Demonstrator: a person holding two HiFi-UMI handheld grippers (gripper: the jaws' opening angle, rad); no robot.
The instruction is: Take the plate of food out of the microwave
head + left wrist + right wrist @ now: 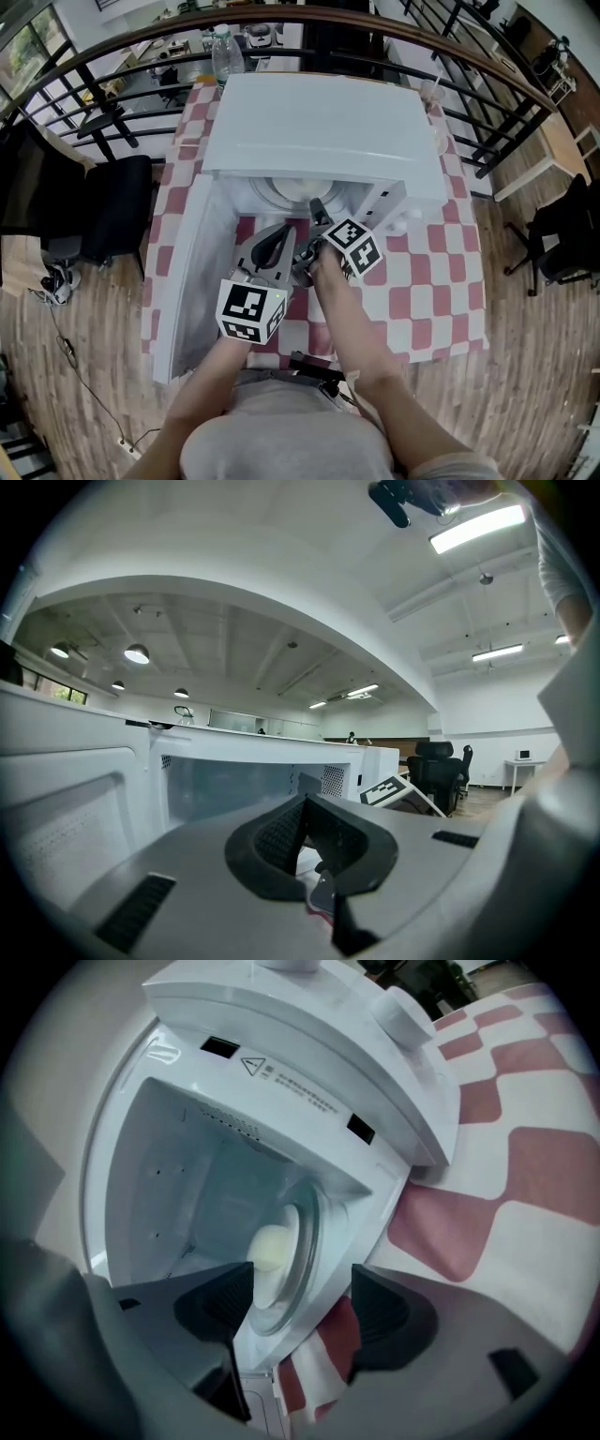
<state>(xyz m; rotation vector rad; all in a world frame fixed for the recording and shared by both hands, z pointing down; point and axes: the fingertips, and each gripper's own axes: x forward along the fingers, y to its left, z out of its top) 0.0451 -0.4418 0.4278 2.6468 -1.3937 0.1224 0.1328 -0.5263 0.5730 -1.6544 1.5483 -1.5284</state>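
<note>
Just beyond the parted right tool (300,1290) — plate (306,1234) sits in the microwave (309,1049).

Head camera looks steeply down on the open microwave (319,122) and checked counter (431,300). The camera on the left hand-held gripper (278,242) faces almost level into the cavity from close by. The one on the right hand-held gripper (319,214), tilted sideways, peers into that same cavity at close range.
</note>
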